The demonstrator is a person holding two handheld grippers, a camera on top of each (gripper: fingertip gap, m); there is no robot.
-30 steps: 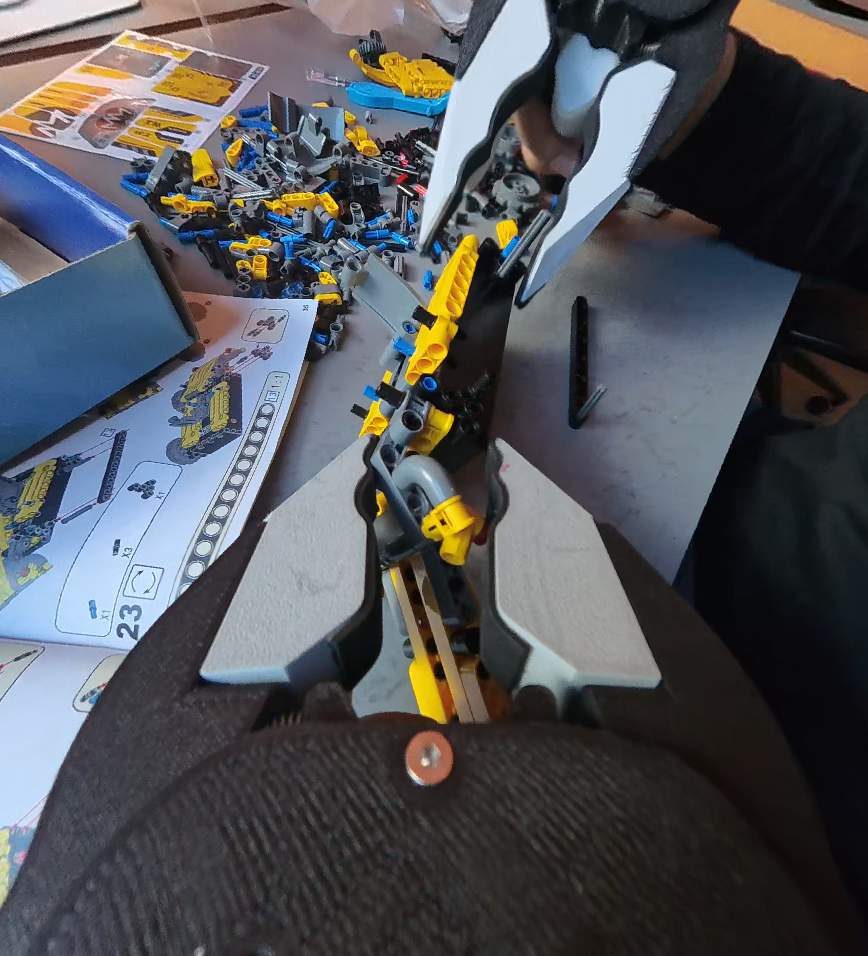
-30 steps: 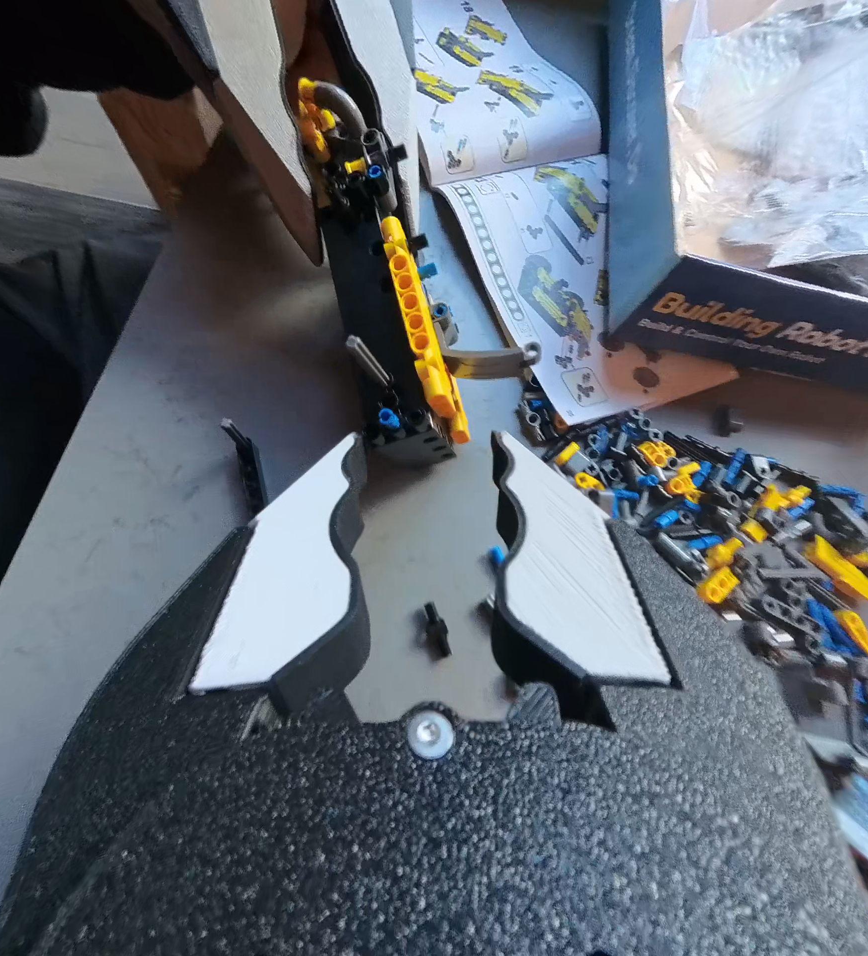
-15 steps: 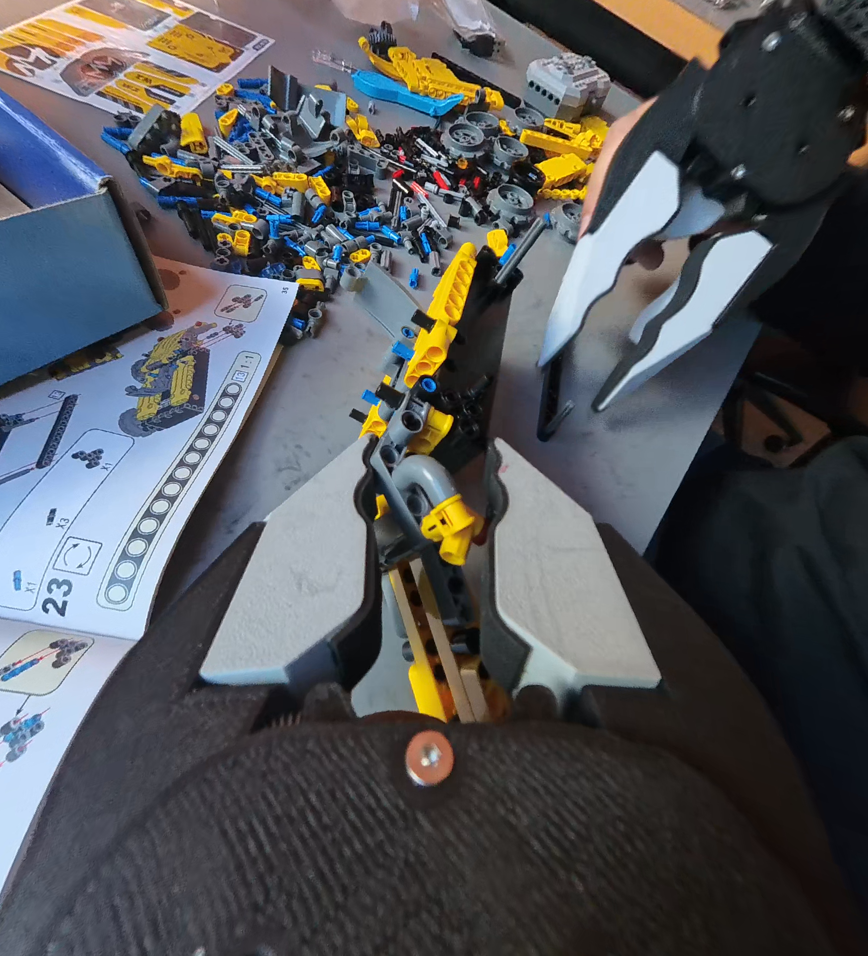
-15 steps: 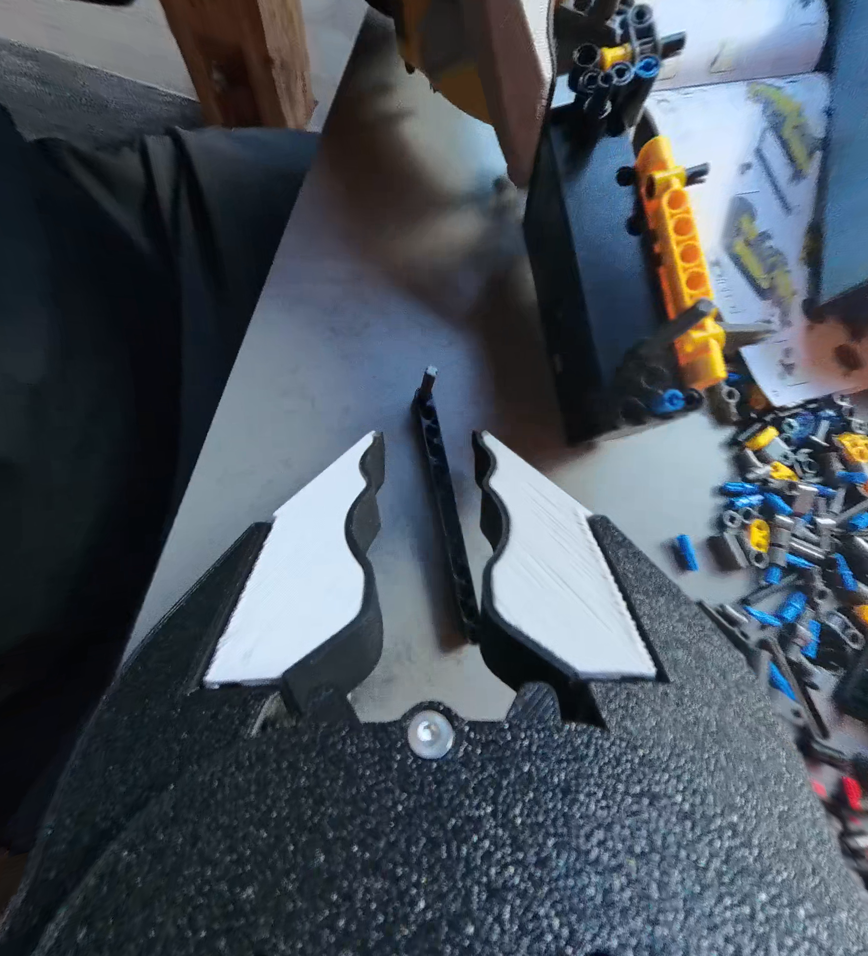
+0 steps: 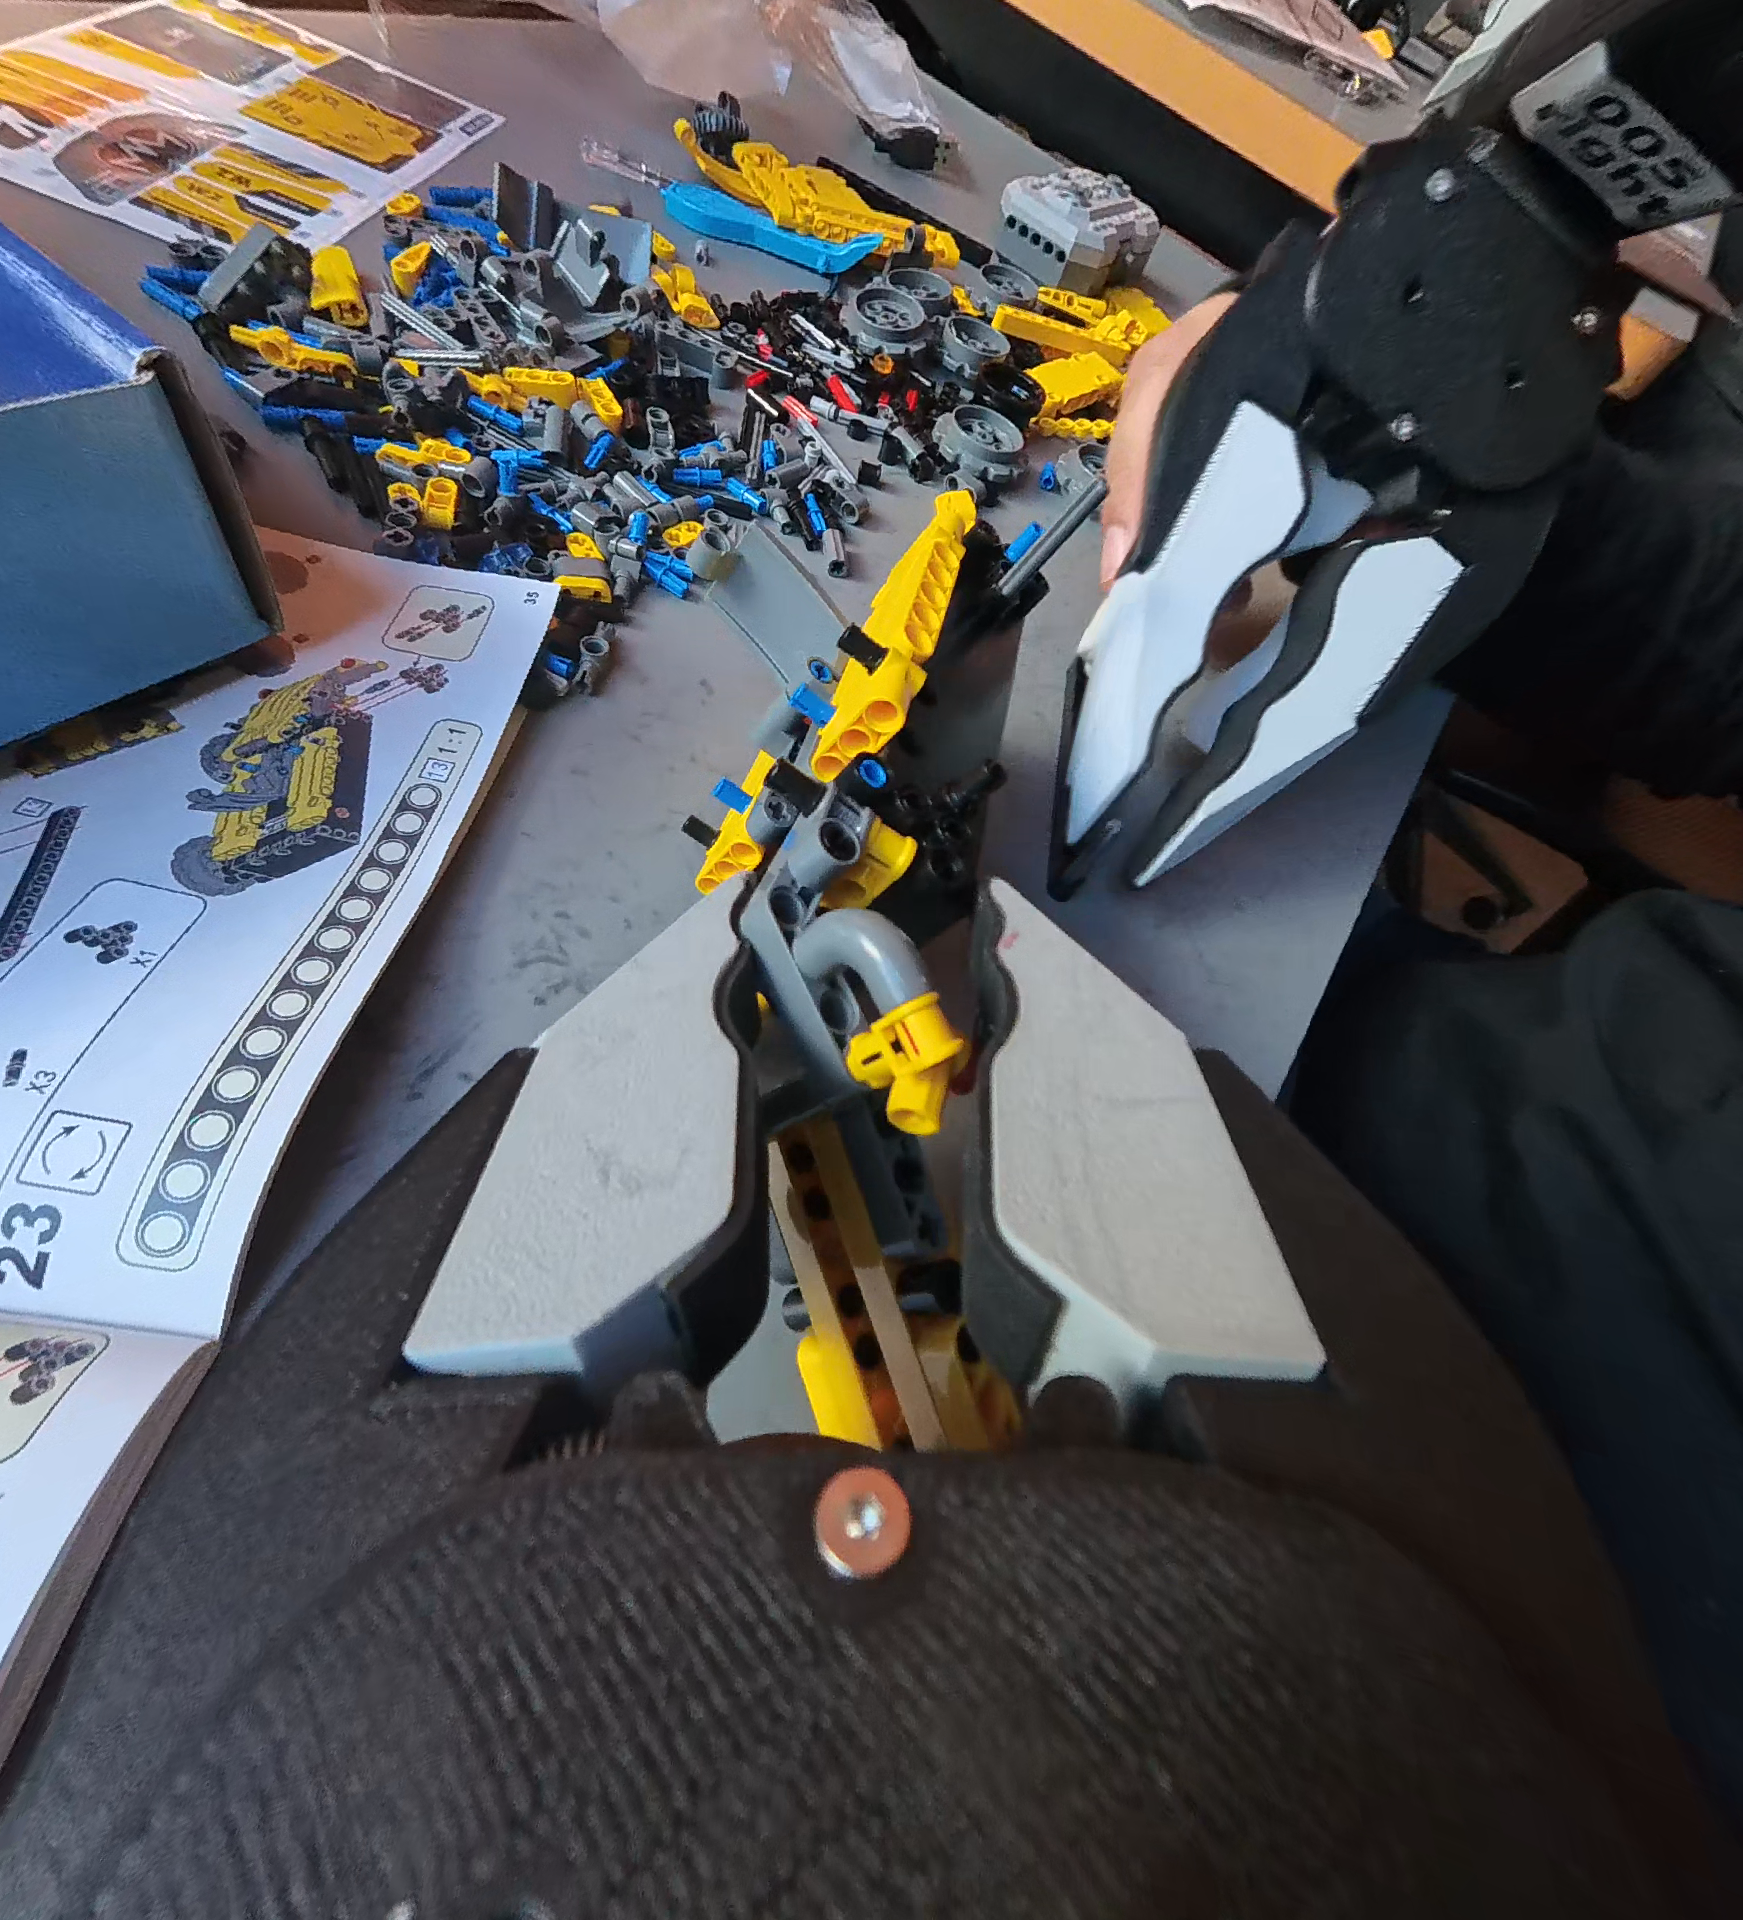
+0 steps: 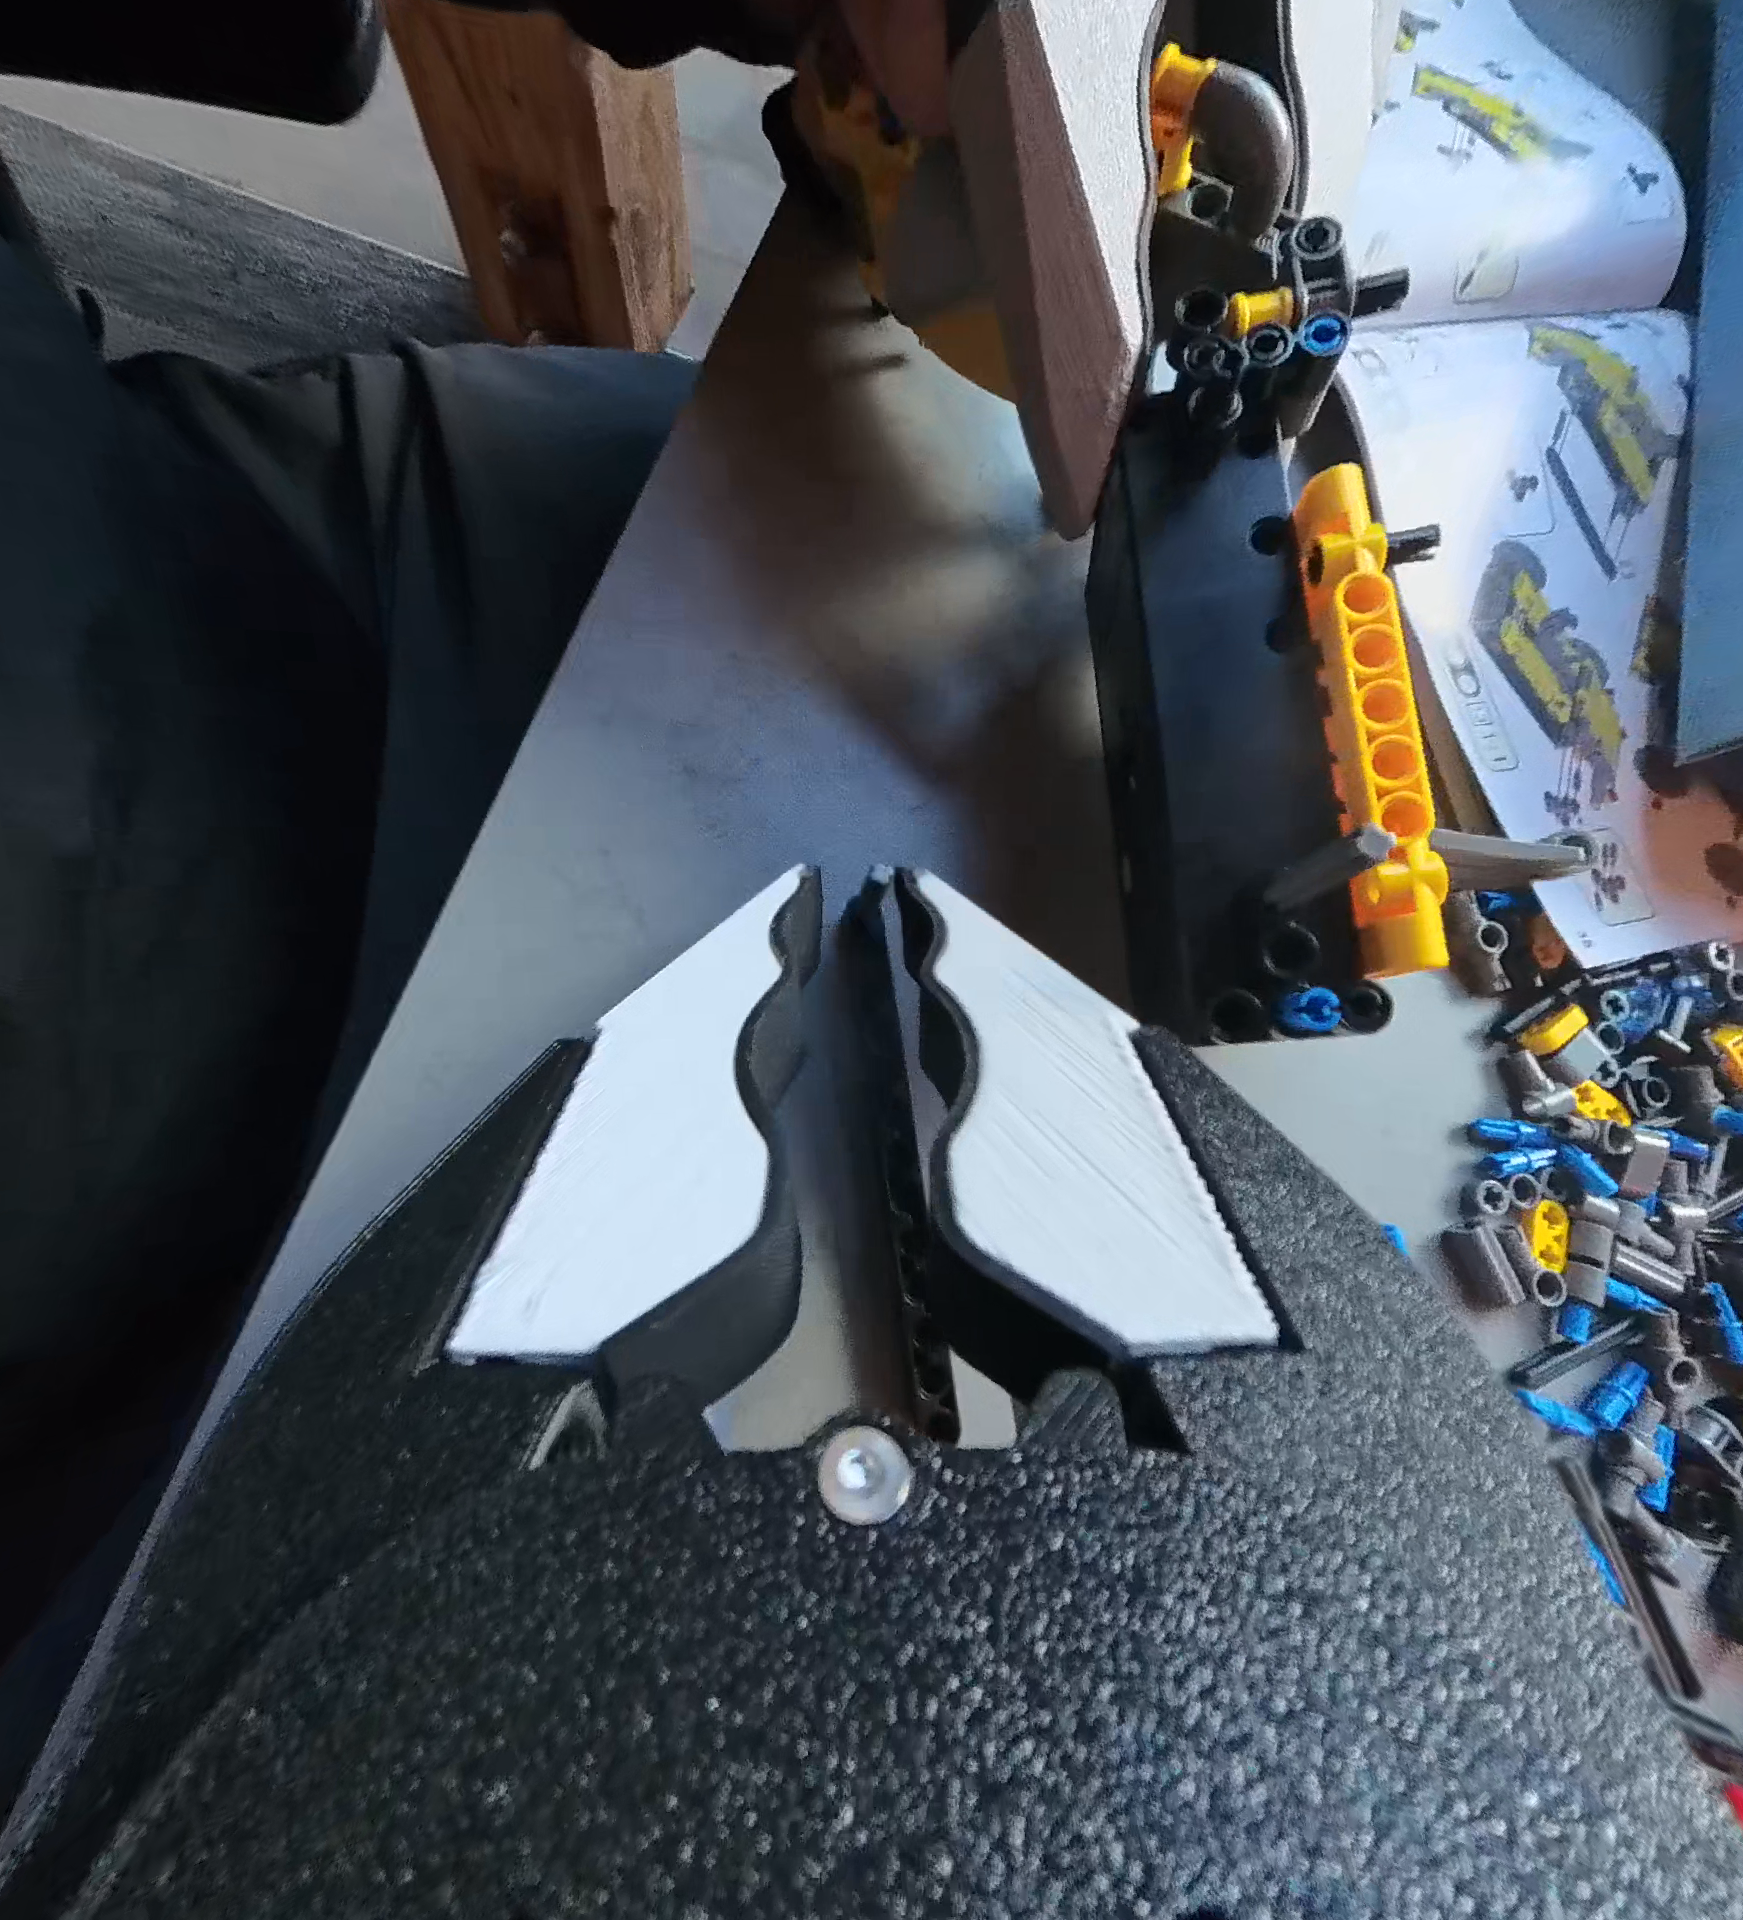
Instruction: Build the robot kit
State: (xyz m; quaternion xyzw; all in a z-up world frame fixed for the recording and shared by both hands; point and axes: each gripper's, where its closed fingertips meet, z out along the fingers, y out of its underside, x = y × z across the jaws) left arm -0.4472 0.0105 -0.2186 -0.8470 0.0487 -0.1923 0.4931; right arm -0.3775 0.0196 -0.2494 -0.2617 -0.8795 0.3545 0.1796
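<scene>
My left gripper [image 5: 856, 914] is shut on the near end of a long model of yellow, black and grey bricks [image 5: 888, 665]. The model's far end reaches toward the pile of parts. My right gripper [image 6: 856, 883] is closed around a long thin black beam [image 6: 898, 1247] that lies on the grey table near its edge. The beam runs lengthwise between the fingers. In the left wrist view the right gripper [image 5: 1106, 862] points down at the table just right of the model, with the beam [image 5: 1058, 852] at its tips. The model [image 6: 1189, 727] and a left finger [image 6: 1043, 260] also show in the right wrist view.
A pile of small yellow, blue, black and grey parts [image 5: 638, 395] covers the far table. An open instruction booklet [image 5: 171, 935] and a blue box [image 5: 67, 540] lie at the left. The table edge [image 5: 1345, 987] and a person's dark clothing are at the right. Tip to tip, the grippers are about 8 cm apart.
My right gripper moved from the model's far end to the black beam near the table edge, lowered over it and closed on it. My left gripper kept its hold on the model.
</scene>
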